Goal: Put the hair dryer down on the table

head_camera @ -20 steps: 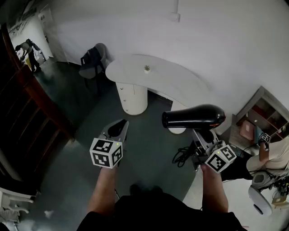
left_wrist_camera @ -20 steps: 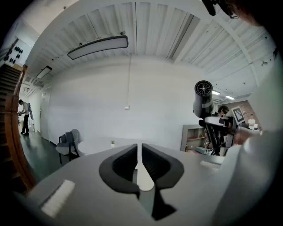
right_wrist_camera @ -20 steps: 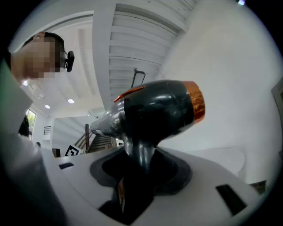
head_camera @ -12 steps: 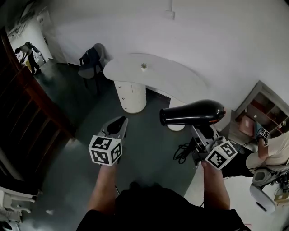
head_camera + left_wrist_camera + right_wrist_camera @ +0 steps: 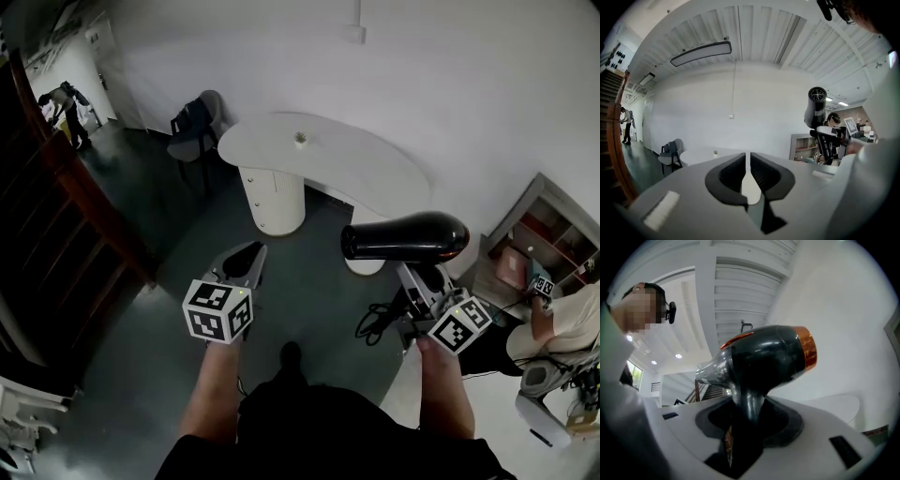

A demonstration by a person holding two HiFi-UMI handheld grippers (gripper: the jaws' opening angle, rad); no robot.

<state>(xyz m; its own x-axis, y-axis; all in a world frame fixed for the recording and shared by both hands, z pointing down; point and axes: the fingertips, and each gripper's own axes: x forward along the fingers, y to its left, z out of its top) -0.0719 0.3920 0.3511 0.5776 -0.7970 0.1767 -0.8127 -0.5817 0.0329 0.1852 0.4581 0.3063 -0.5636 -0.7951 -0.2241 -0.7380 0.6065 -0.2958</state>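
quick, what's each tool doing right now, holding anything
left tool: closed, empty
right tool: closed on the dryer, by its handle

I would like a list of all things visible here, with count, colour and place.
hair dryer: 1, black, held at right
table: 1, white, ahead
plant pot: 1, pale, on the table
chair: 1, grey, left of the table
shelf unit: 1, wooden, far right
cable: 1, black, on the floor
person: 1, far left
other person: 1, far right
left gripper: 1, grey, shut, empty
right gripper: 1, grey, shut on the hair dryer
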